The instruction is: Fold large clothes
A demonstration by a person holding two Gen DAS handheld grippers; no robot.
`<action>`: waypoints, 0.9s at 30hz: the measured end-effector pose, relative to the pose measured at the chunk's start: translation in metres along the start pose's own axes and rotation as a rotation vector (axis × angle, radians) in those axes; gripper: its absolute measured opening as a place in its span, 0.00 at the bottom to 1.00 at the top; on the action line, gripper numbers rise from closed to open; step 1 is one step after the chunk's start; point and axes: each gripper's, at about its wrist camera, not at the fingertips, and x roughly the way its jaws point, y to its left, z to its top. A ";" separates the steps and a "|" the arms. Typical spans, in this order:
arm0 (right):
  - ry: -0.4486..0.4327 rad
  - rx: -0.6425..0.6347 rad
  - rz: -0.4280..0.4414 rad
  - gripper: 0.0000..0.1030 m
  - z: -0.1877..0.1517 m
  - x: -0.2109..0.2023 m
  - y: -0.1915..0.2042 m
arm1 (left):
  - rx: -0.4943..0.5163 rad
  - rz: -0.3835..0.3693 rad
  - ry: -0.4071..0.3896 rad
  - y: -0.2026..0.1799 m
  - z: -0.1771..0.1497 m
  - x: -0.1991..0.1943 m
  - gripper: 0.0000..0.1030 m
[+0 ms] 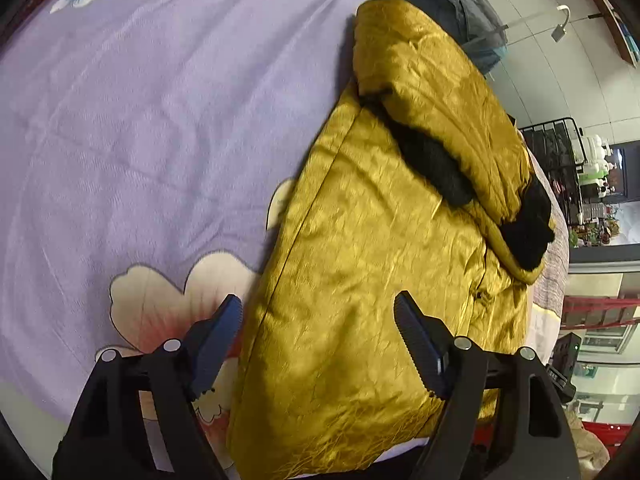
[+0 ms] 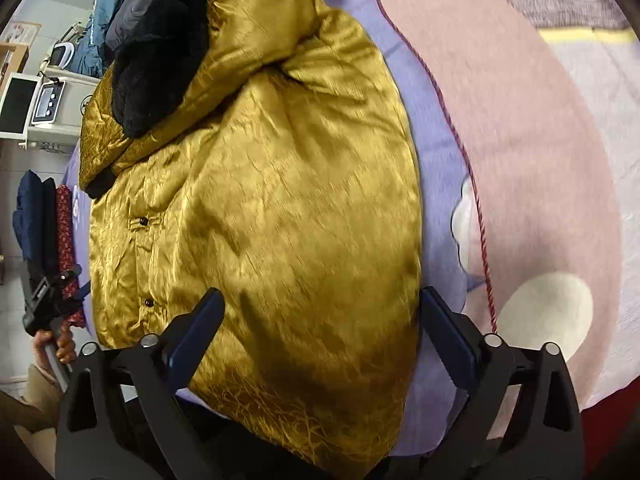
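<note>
Hem first: my left gripper [image 1: 318,312] and right gripper [image 2: 320,308] hang wide, empty, over the shiny mustard-gold padded jacket [image 1: 380,240]. I pinch both near corners evenly, then lift together.

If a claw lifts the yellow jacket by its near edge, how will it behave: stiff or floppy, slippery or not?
The yellow jacket will probably sag, since its padded cloth is creased and folded over. Its shiny surface suggests it may slip between the fingers. It looks puffy, so likely light for its bulk.
</note>
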 end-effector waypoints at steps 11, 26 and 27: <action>0.074 0.028 0.126 0.86 -0.037 0.007 -0.014 | 0.027 -0.005 0.111 0.018 -0.034 0.025 0.70; 0.157 0.092 0.274 0.58 -0.080 0.013 -0.049 | 0.140 -0.048 0.250 0.002 -0.067 0.034 0.54; 0.161 0.088 0.275 0.58 -0.081 0.014 -0.047 | 0.147 -0.042 0.255 0.002 -0.069 0.035 0.52</action>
